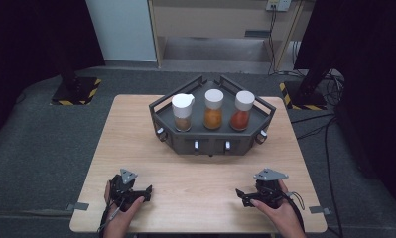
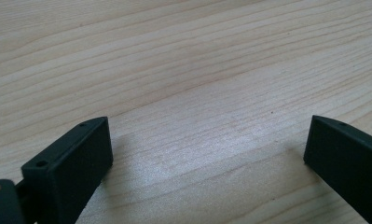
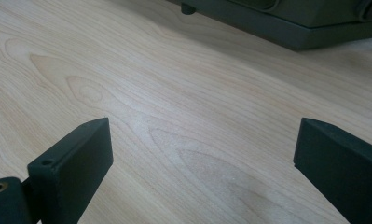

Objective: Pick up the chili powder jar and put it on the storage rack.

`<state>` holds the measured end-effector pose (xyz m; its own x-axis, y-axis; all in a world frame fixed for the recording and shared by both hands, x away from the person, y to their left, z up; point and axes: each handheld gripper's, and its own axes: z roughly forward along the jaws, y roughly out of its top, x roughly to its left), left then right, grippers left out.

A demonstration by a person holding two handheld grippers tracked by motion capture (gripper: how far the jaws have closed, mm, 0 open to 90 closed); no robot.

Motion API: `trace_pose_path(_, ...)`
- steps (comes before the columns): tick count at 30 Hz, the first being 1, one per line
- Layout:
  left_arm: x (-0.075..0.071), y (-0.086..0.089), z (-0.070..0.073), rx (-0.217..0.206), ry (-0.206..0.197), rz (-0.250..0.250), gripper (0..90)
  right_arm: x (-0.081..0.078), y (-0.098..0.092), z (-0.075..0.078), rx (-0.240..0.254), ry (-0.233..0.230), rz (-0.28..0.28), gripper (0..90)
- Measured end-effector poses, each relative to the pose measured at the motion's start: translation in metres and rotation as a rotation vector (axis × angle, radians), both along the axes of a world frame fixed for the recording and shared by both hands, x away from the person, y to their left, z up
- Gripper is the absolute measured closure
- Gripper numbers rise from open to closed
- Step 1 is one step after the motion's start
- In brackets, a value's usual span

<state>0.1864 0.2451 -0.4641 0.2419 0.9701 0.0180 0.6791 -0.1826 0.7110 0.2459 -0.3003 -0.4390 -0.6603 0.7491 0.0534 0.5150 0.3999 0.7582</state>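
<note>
High view first: a person is sitting at a wooden table (image 1: 195, 173) with a gripper in each hand, both resting low near the table's near edge. The left gripper (image 1: 145, 190) is lying at the left, the right gripper (image 1: 241, 195) at the right, well apart from each other. Neither is holding anything. In the left gripper view the two black jaws are standing wide apart over bare wood, and the right gripper view is showing the same spread jaws, with the dark base of the rack (image 3: 286, 28) crossing the top of that picture.

That rack (image 1: 160, 106) is sitting at the far middle of the table, a dark angular tray with raised rails. Three jars are standing upright in it in a row, each with a white cap: a brown jar (image 1: 182, 113) at the left, an orange jar (image 1: 213, 109) in the middle and a red jar (image 1: 241, 110) at the right. They are standing near one another without touching, as far as I can tell.

To my eye the work is only just beginning. All three jars are sitting in the rack, capped and untouched, and both grippers are waiting well short of it. Reaching forward, closing on a jar and lifting it out all look to be ahead.
</note>
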Motion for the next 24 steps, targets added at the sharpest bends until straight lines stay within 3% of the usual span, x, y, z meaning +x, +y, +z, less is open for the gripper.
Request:
trace_pose_path(14, 0.0, 0.0, 0.0, 0.0, 0.0, 0.0, 0.0, 0.009, 0.013, -0.018, -0.041, 0.048, 0.013, 4.5)
trace_pose_path(24, 0.0, 0.0, 0.0, 0.0, 0.0, 0.0, 0.0, 0.007, 0.019, -0.026, -0.059, 0.046, 0.021, 1.9)
